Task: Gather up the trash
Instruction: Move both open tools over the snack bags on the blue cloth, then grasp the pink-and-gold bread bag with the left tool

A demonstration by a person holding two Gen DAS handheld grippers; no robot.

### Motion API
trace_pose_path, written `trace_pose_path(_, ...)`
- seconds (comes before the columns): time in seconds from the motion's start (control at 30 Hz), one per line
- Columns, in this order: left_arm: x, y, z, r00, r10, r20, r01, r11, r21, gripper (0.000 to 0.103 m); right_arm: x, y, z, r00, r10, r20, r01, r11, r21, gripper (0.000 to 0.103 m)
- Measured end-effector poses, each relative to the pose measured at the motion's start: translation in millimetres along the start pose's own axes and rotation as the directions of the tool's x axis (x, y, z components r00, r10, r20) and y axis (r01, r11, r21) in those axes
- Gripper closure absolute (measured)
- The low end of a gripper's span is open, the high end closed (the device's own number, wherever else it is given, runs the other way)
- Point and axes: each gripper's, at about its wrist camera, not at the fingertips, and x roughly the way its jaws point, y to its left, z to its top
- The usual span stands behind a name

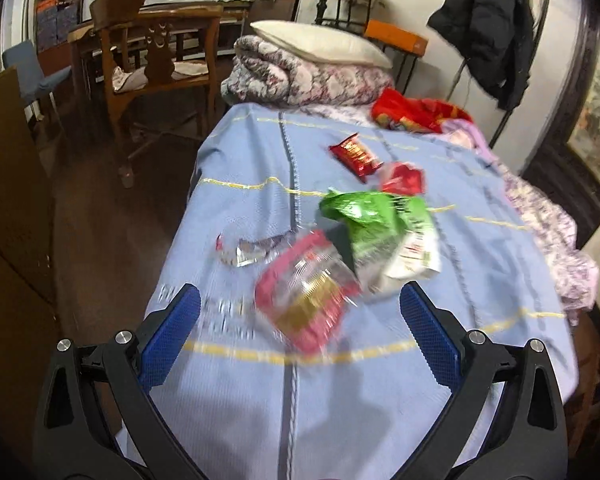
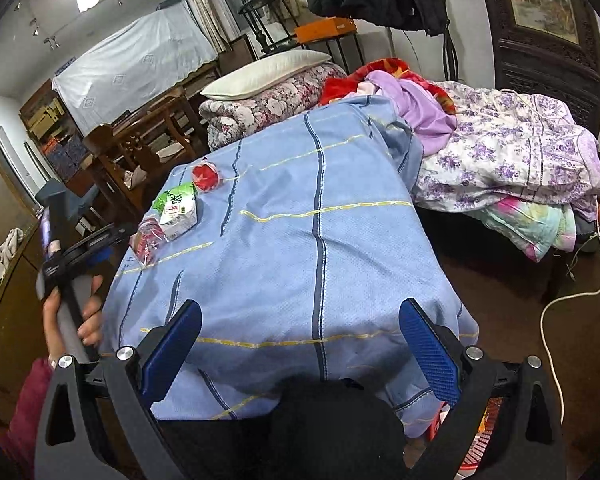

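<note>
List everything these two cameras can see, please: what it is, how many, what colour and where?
Wrappers: about five, on the blue cloth: pink and clear nearest, green and white, two red, one clear.
Blue cloth: one, yellow and dark lines, covering a table.
Pillow: one, white, on a folded floral quilt.
Floral bedding: purple and white, heaped right of the table.
Black coat: one, hanging by the wall.
Wooden chair: one, brown, left of the table.
White cable: one, on the floor.
Left gripper: blue pads, open.
Right gripper: blue pads, open.
</note>
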Motion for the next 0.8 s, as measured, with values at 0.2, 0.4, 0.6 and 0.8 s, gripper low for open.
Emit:
trace_pose_path(0.2,32,17,-3,0.998,0.018,-0.062,-0.021,0.999,-0.041,0.007,16,10,10,1.0,0.001,-0.019,-0.002,1.0,-0.027,0.006)
trace_pose_path(0.4,28,37,-4,0.998,-0.057,-0.032,0.051,0.987,-0.15,0.007,53,43,36,0.996,0.079,-0.045,-0.082,0.995,-0.054,0.006)
trace_pose_path(0.6,14,56,-6,0.987,-0.149,0.065,0.161,0.954,-0.251,0.007,115,106,79,0.978,0.18,-0.103,-0.194,0.97,-0.144,0.006)
trace_pose_path(0.8,15,74,-7,0.971,-0.222,0.087,0.238,0.909,-0.342,0.007,184,153,112,0.969,0.182,-0.166,-0.212,0.958,-0.192,0.006)
